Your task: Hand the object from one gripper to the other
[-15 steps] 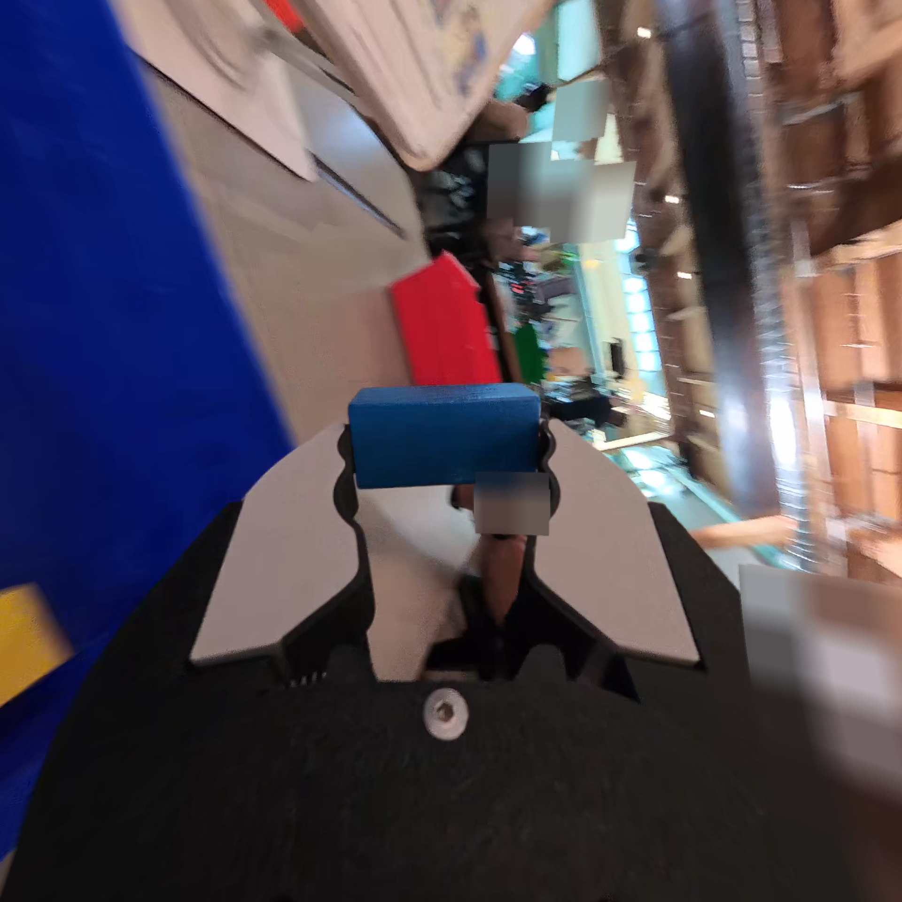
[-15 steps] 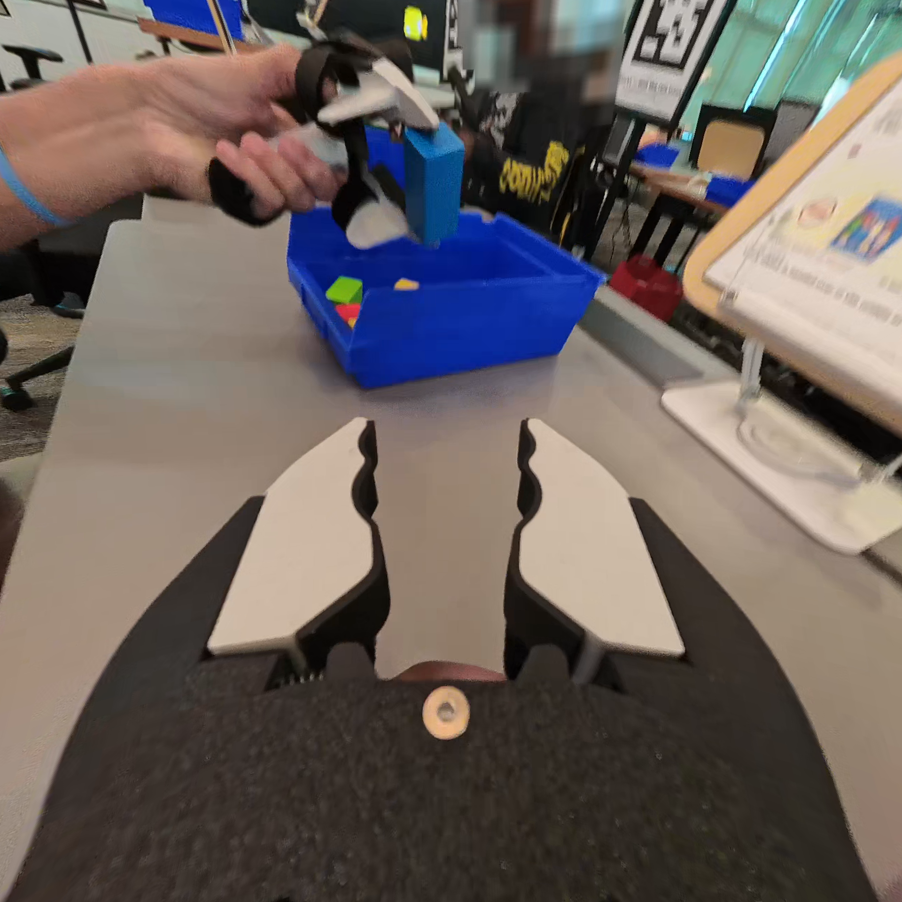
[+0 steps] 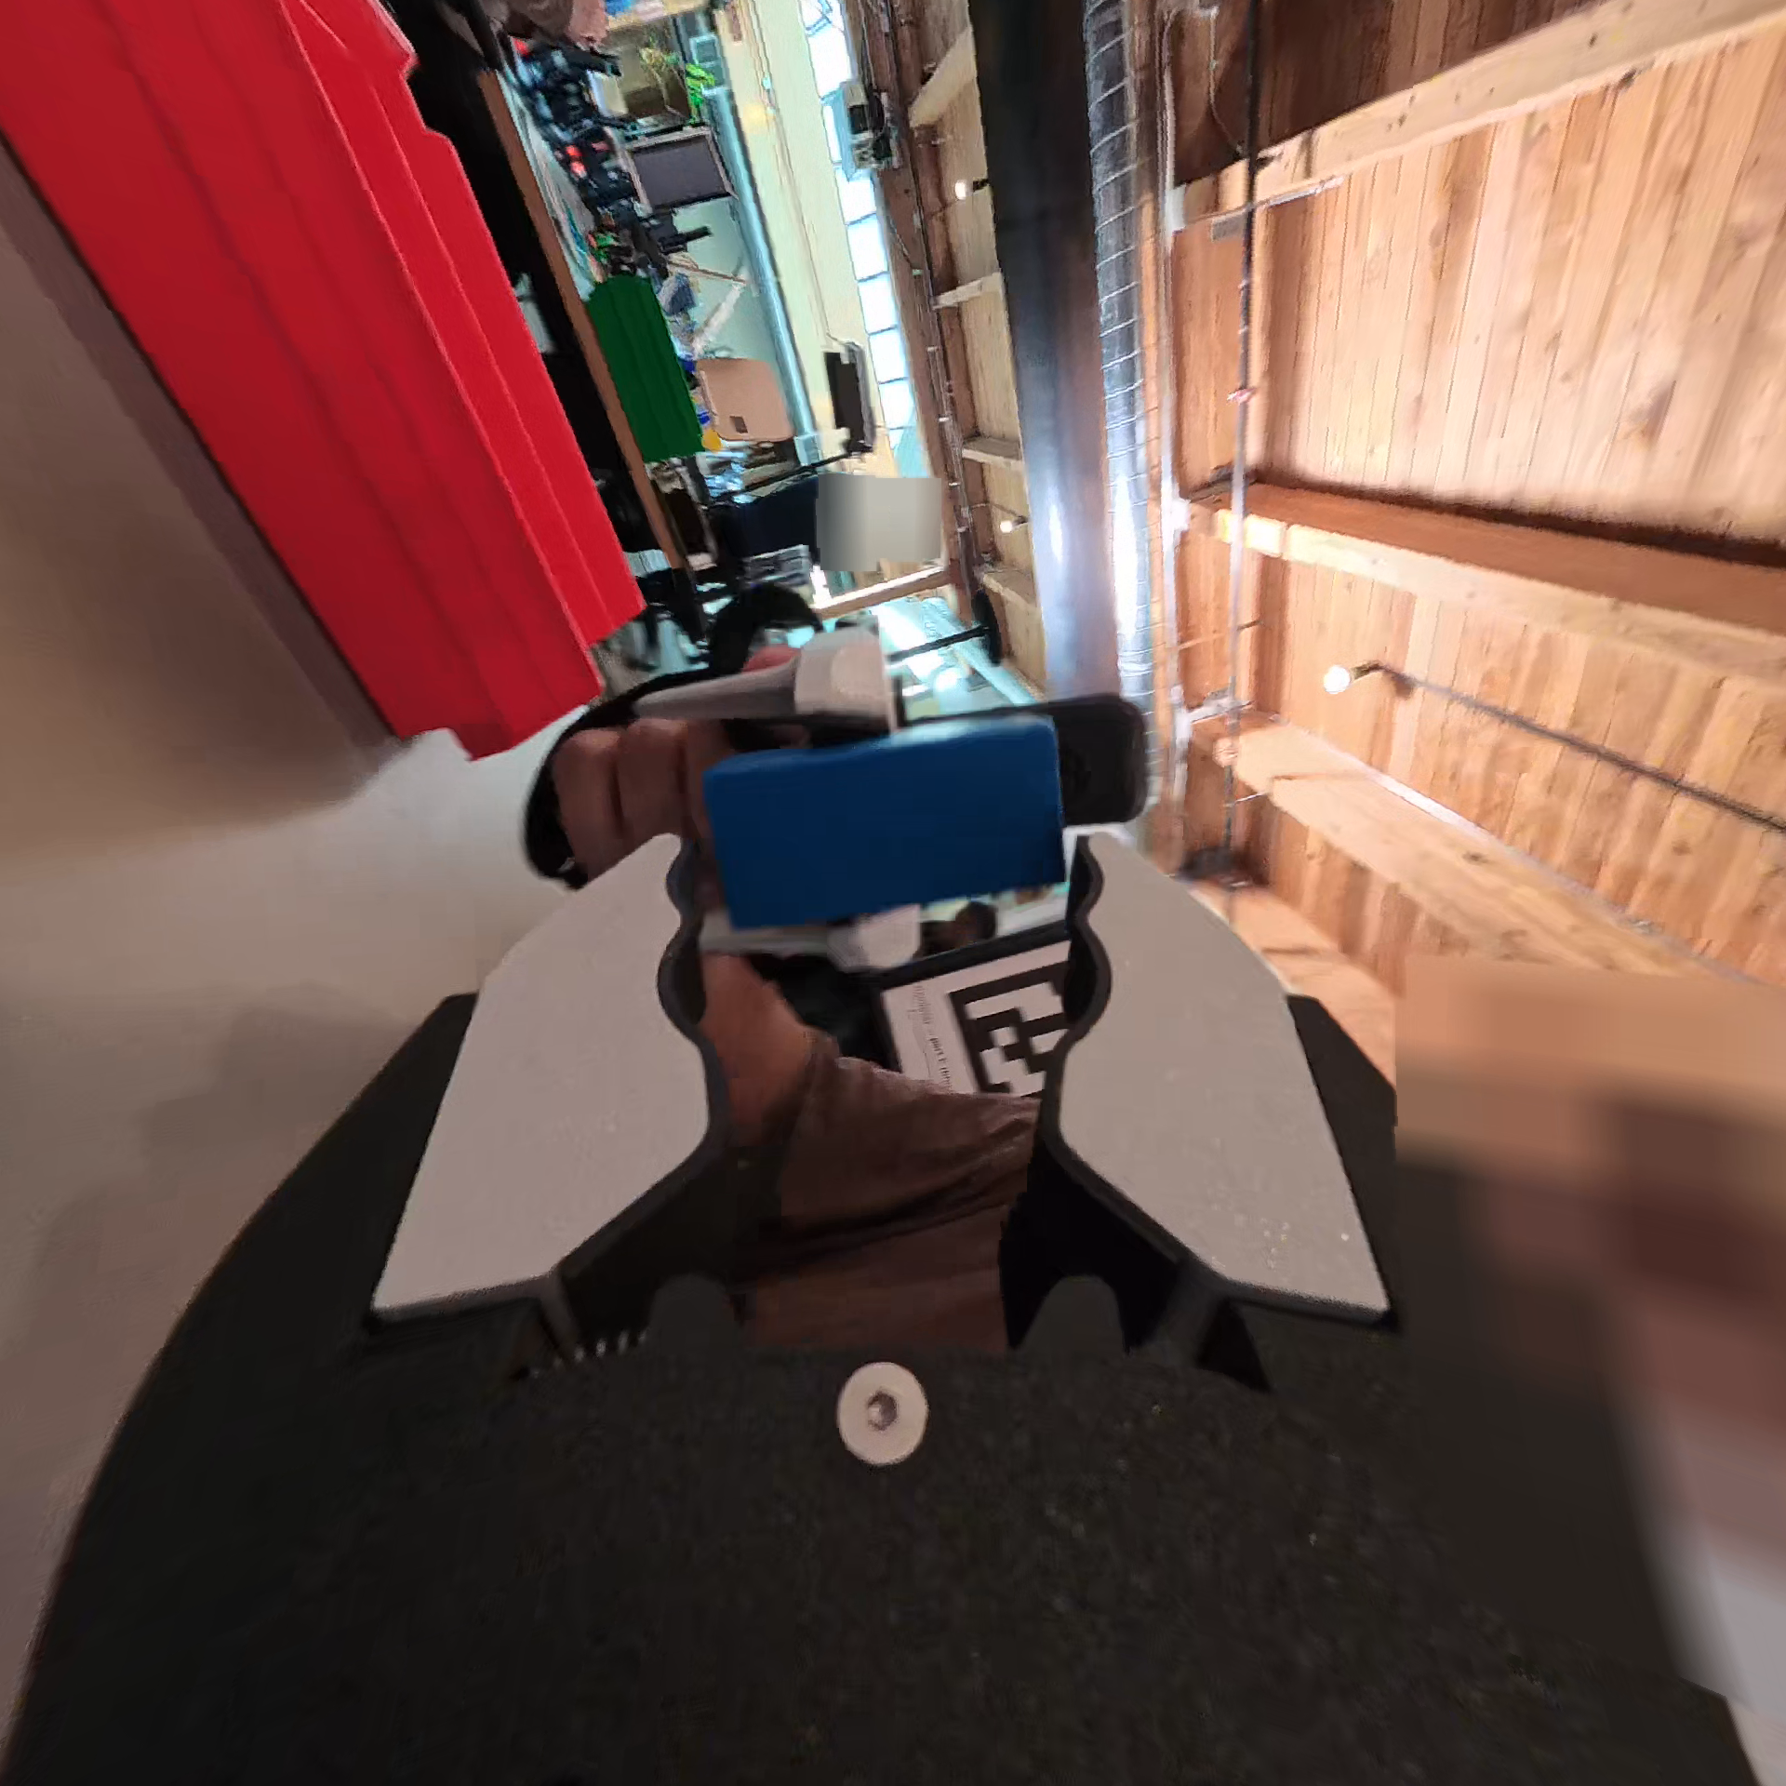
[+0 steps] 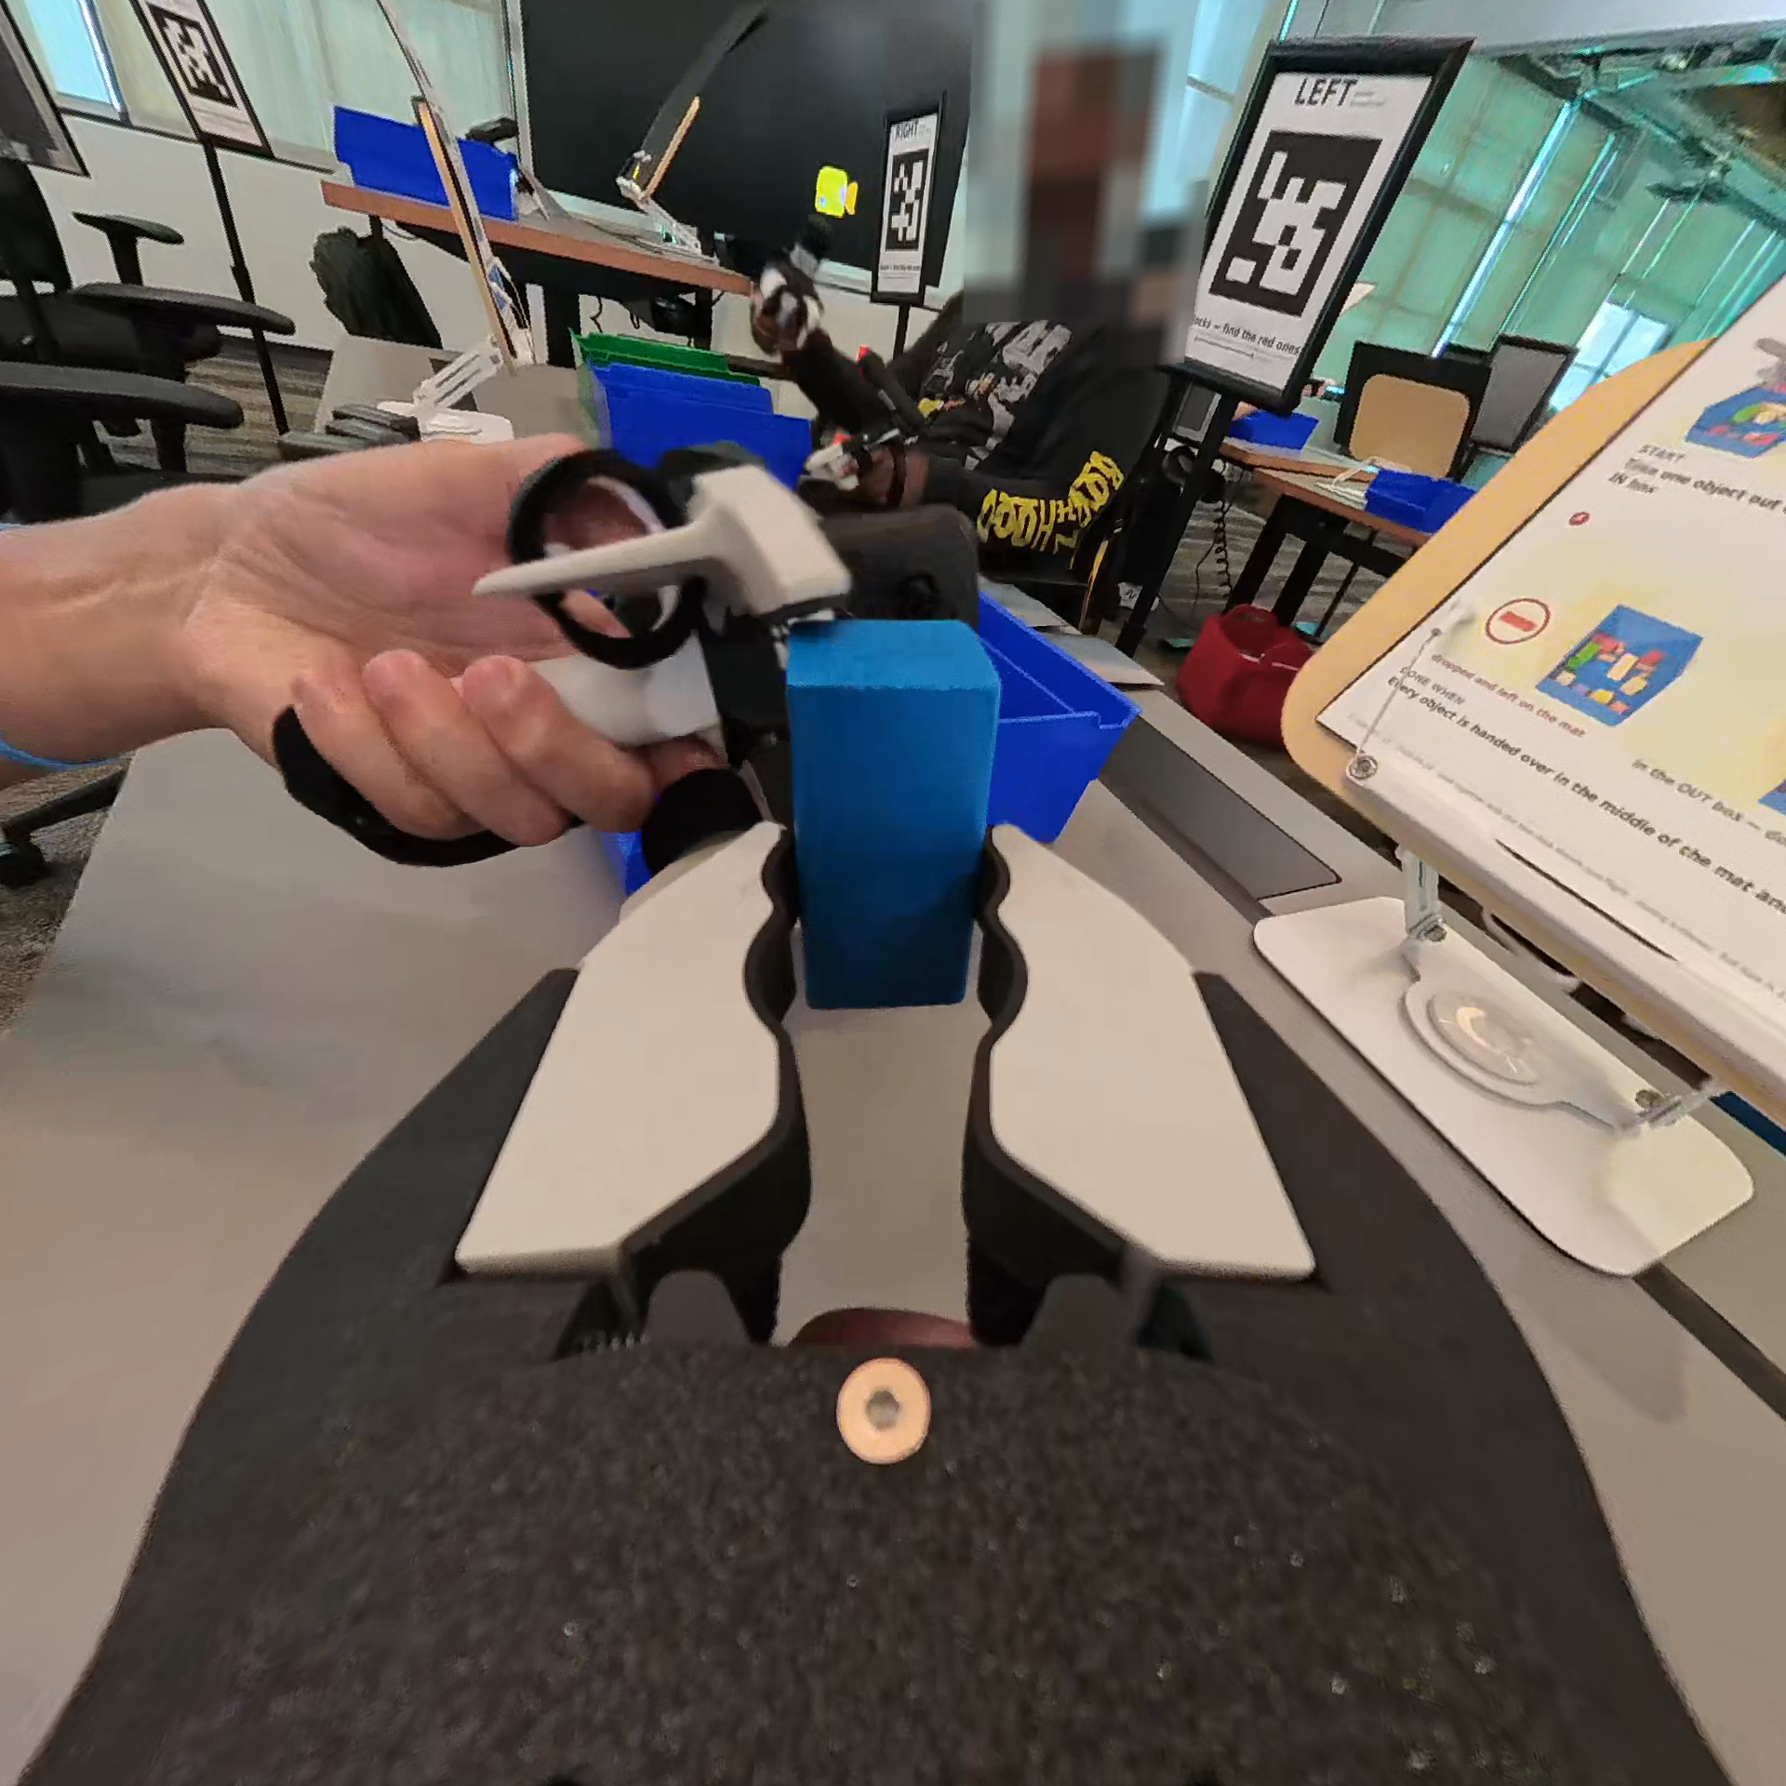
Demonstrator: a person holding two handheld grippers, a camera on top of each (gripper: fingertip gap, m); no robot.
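Note:
The blue rectangular block (image 3: pixel 884 821) lies crosswise between the tips of my left gripper (image 3: pixel 881 855), whose jaws press on its two ends. In the right wrist view the block (image 4: pixel 889 773) stands upright between the tips of my right gripper (image 4: pixel 889 860), which is shut on its long sides. The right gripper's white fingers (image 3: pixel 841 676) show above and below the block in the left wrist view. A hand (image 4: pixel 387 628) holds the left gripper, and one white finger (image 4: pixel 763 551) reaches the block's top end. The block is held in the air above the grey table (image 4: pixel 290 1015).
A blue bin (image 4: pixel 1044 763) stands on the table just behind the block. A white stand (image 4: pixel 1498 1092) with a slanted instruction board is at the right. A red bin (image 3: pixel 290 338) fills the upper left of the left wrist view. A person sits beyond the table.
My right gripper has moved forward to the block and shut on it. My left gripper, still on the block, has swung so its view now faces the red bin and ceiling.

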